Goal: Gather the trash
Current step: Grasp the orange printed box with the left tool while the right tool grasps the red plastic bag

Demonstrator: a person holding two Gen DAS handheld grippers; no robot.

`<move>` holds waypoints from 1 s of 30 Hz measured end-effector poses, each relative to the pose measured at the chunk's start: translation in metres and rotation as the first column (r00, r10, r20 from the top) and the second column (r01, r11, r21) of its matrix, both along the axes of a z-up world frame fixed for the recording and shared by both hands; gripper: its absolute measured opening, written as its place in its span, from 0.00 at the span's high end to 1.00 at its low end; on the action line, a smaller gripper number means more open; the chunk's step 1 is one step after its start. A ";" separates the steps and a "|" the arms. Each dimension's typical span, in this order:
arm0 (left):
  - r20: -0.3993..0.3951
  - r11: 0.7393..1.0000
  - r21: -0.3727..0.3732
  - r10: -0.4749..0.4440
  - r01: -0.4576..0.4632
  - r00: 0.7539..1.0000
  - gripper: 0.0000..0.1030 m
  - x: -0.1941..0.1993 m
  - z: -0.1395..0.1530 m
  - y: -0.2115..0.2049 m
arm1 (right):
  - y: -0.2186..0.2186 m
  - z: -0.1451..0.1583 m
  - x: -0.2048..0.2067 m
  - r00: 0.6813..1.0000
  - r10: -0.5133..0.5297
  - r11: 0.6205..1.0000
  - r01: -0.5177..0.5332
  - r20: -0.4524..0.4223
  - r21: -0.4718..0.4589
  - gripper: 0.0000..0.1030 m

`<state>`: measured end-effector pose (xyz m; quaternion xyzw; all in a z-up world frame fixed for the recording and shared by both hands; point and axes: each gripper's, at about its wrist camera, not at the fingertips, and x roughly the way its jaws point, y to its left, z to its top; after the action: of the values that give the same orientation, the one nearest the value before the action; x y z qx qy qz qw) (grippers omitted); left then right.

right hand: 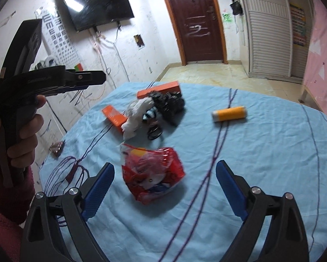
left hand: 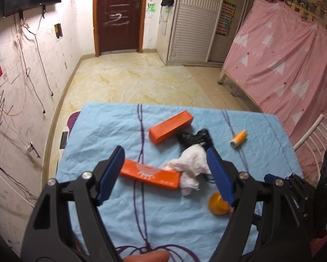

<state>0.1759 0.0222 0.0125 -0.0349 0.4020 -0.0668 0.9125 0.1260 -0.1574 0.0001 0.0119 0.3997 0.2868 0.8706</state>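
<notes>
Trash lies on a table under a light blue cloth (left hand: 124,218). In the left wrist view my left gripper (left hand: 165,152) is open above a flat orange box (left hand: 150,174), beside crumpled white tissue (left hand: 191,163). Behind lie a second orange box (left hand: 171,127), a black bag (left hand: 194,136) and a yellow tube (left hand: 238,138). In the right wrist view my right gripper (right hand: 164,168) is open, with a red snack wrapper (right hand: 152,172) between its fingers. The tissue (right hand: 137,113), black bag (right hand: 167,102), orange boxes (right hand: 114,115) and yellow tube (right hand: 229,114) lie beyond. The left gripper (right hand: 84,79) is held high at the left.
A yellow-orange rounded object (left hand: 218,203) lies by my left gripper's right finger. Black rings (right hand: 154,132) lie by the tissue. A white chair (left hand: 312,135) stands right of the table, with a pink-curtained bed (left hand: 283,65) behind. Tiled floor (left hand: 130,80) leads to a brown door (left hand: 119,15).
</notes>
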 end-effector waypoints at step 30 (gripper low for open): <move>-0.138 0.971 0.115 -0.193 0.210 0.971 0.06 0.031 -0.076 0.005 | 0.023 -0.014 0.011 0.995 0.070 0.996 -0.073 -0.075 -0.047 0.15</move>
<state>0.2072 0.0272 -0.0636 0.0608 0.4637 -0.1309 0.8742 0.1370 -0.1349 -0.0141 -0.0135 0.4383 0.3072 0.8446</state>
